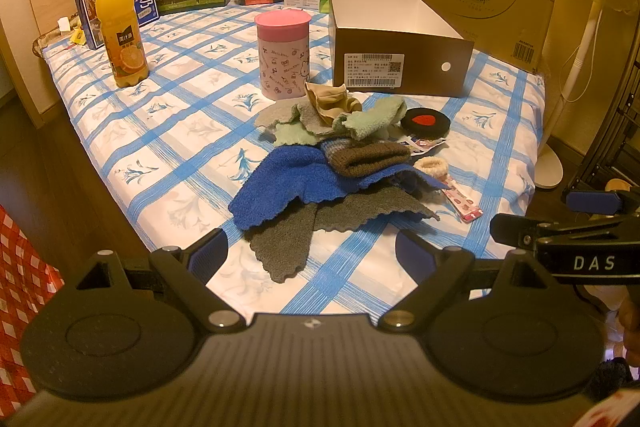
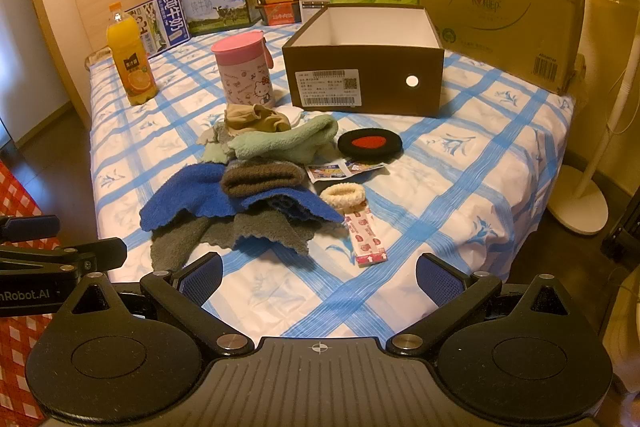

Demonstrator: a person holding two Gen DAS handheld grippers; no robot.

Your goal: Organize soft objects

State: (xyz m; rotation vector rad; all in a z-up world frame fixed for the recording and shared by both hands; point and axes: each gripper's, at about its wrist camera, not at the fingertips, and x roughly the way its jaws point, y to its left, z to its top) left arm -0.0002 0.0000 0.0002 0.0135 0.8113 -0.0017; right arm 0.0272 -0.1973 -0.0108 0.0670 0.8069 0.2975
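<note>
Pile: soft cloths heaped mid-bed, blue cloth (image 2: pixel 188 199) over grey cloth (image 2: pixel 240 231), brown knit (image 2: pixel 260 179) and green cloth (image 2: pixel 288 141) behind.
Handling: likely light, limp, clingy; pinch a raised fold or loose corner, not the flat middle.
Box: open box (image 2: pixel 362 83) beyond the pile, empty as far as seen.
Left gripper (image 1: pixel 312 255): fingers apart, holding nothing, pile just ahead.
Right gripper (image 2: pixel 318 277): fingers apart, holding nothing, pile ahead and leftward.

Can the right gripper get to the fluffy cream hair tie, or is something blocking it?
Probably yes. The right gripper is open and empty, and only bare bedsheet lies between it and the hair tie. The hair tie sits uncovered beside the blue towel, with nothing on top.
</note>
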